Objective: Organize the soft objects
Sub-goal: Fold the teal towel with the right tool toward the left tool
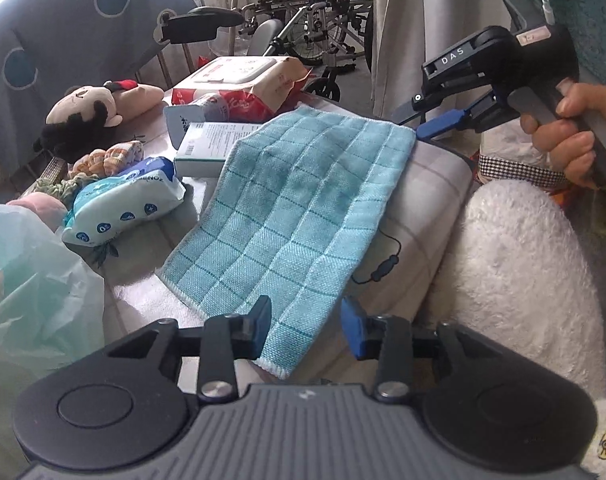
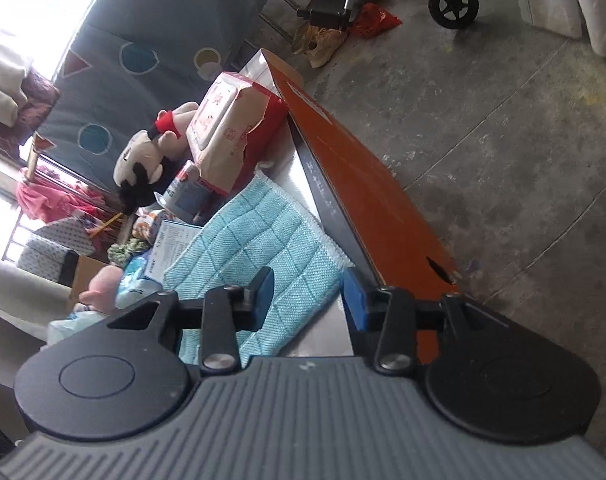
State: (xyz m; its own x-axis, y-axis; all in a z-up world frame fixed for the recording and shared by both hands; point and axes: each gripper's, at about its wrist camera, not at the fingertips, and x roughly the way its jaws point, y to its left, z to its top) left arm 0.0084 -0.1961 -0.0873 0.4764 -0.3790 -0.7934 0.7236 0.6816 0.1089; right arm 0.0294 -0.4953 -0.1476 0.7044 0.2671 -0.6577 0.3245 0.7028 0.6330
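A light blue checked cloth (image 1: 287, 208) lies spread flat over a pale cushion (image 1: 427, 184) on the cluttered surface. My left gripper (image 1: 306, 328) is open, its jaws standing either side of the cloth's near corner, nothing held. My right gripper (image 1: 423, 118) shows in the left wrist view at the cloth's far right corner, jaws apart. In the right wrist view the right gripper (image 2: 308, 300) is open over the cloth (image 2: 255, 248), with the corner between the jaws.
A plush doll (image 1: 91, 116), a red-and-white wipes pack (image 1: 243, 84), a blue-white tissue pack (image 1: 123, 204), boxes (image 1: 207, 144) and a green plastic bag (image 1: 27, 288) crowd the left. A white fluffy item (image 1: 523, 272) lies right. An orange box (image 2: 367, 196) borders the surface; a wheelchair (image 1: 315, 28) stands behind.
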